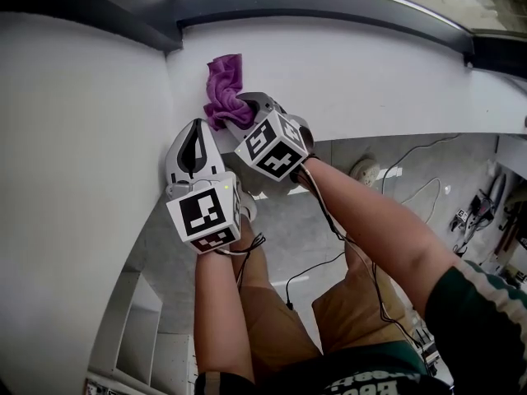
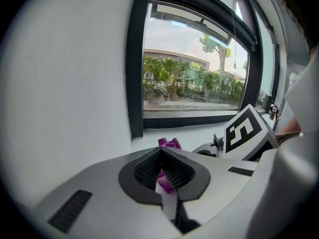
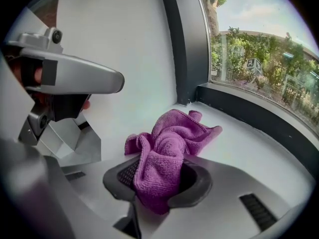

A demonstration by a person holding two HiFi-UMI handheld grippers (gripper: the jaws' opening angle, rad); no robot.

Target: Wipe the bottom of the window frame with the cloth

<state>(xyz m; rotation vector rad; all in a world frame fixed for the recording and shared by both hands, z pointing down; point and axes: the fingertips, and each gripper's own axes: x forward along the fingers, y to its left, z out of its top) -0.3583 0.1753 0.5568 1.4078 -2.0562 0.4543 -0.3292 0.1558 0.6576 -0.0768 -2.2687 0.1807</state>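
While the right gripper (image 3: pixel 158 185) pinches the purple cloth (image 3: pixel 172 133) tight, the left gripper (image 2: pixel 167 180) presses its jaws together on nothing. The cloth lies on the white sill (image 3: pixel 249 156) in the corner (just starting, I think), so the window frame (image 3: pixel 259 118) bottom looks not yet wiped.

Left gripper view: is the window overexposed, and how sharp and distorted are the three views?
Left gripper view: outdoors through the dark window frame reads clearly, only sky pale; fisheye bends edges. Right gripper view: purple microfibre cloth sharp in the right gripper jaws, corners vignetted black. Head view: even light, no glare, white sill curved by the lens.
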